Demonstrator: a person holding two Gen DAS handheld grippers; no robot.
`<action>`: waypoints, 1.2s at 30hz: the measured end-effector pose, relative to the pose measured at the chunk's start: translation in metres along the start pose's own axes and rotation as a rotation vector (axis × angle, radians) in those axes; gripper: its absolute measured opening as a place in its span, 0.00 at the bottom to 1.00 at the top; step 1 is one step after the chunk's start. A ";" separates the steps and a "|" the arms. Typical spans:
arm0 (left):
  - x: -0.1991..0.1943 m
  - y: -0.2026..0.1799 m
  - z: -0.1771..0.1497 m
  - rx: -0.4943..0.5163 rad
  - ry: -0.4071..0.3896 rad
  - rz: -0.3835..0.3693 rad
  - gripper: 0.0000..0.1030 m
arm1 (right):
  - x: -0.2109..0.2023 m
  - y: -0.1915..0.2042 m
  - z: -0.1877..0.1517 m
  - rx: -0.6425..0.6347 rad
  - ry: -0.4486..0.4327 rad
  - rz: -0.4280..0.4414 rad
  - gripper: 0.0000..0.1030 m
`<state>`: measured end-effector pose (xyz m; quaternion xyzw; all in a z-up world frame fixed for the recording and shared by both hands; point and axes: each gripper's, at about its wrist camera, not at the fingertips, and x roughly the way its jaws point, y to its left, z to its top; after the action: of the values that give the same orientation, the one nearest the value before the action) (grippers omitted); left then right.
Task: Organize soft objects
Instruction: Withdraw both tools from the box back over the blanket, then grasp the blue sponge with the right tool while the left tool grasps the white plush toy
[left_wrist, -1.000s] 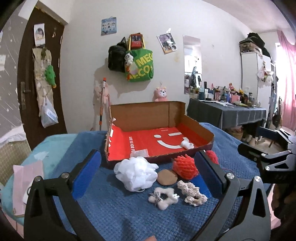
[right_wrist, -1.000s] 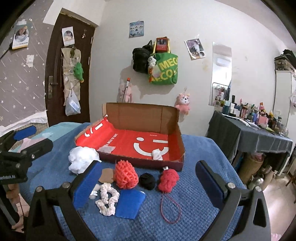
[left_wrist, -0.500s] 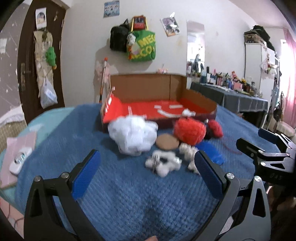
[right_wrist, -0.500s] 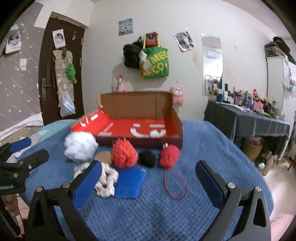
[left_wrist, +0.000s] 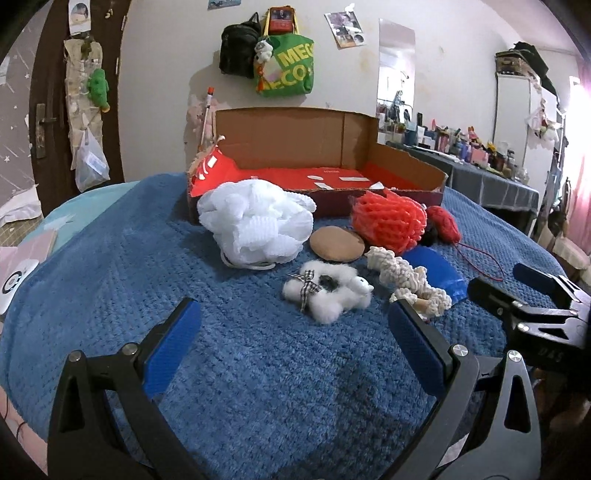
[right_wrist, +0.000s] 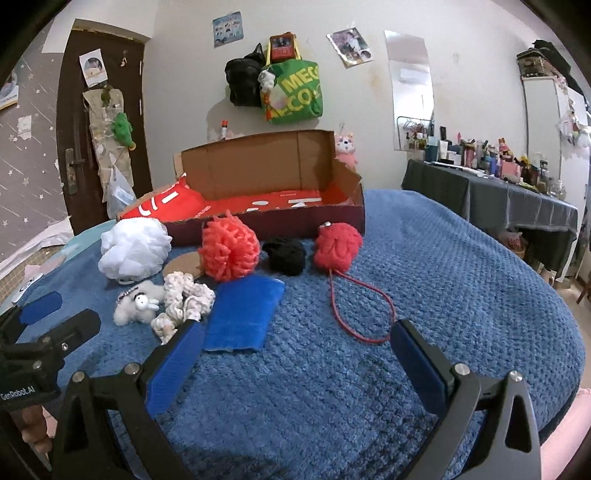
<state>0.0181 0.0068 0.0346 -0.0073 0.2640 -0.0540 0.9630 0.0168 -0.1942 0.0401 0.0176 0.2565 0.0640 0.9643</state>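
A green tote bag (right_wrist: 297, 92) hung on the white wall beside a black bag (right_wrist: 242, 81), with a small plush charm (right_wrist: 266, 79) between them. A poster (right_wrist: 228, 24) and a photo (right_wrist: 350, 42) were pinned nearby, and a narrow mirror (right_wrist: 413, 88) stood to their right. The dark door (right_wrist: 77, 147) on the left carried a green plush (right_wrist: 122, 129) and a plastic bag (left_wrist: 88, 162). A bench (right_wrist: 491, 195) draped in dark cloth held many bottles.

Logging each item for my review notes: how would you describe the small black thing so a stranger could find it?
Start at the open cardboard box on the blue blanket. Just in front of its near wall lies a row of soft balls. The black ball sits between the orange mesh ball and the red ball with a cord, and is the smallest and only dark one.
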 end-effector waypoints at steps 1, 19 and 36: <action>0.002 0.000 0.002 0.000 0.010 -0.009 1.00 | 0.002 0.000 0.001 -0.003 0.010 0.006 1.00; 0.061 -0.001 0.037 0.089 0.252 -0.108 1.00 | 0.059 0.009 0.026 -0.064 0.286 0.086 1.00; 0.084 -0.009 0.037 0.095 0.302 -0.158 0.55 | 0.065 0.022 0.031 -0.126 0.299 0.114 0.66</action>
<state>0.1078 -0.0113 0.0247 0.0255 0.4012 -0.1426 0.9044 0.0855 -0.1639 0.0363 -0.0381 0.3910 0.1366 0.9094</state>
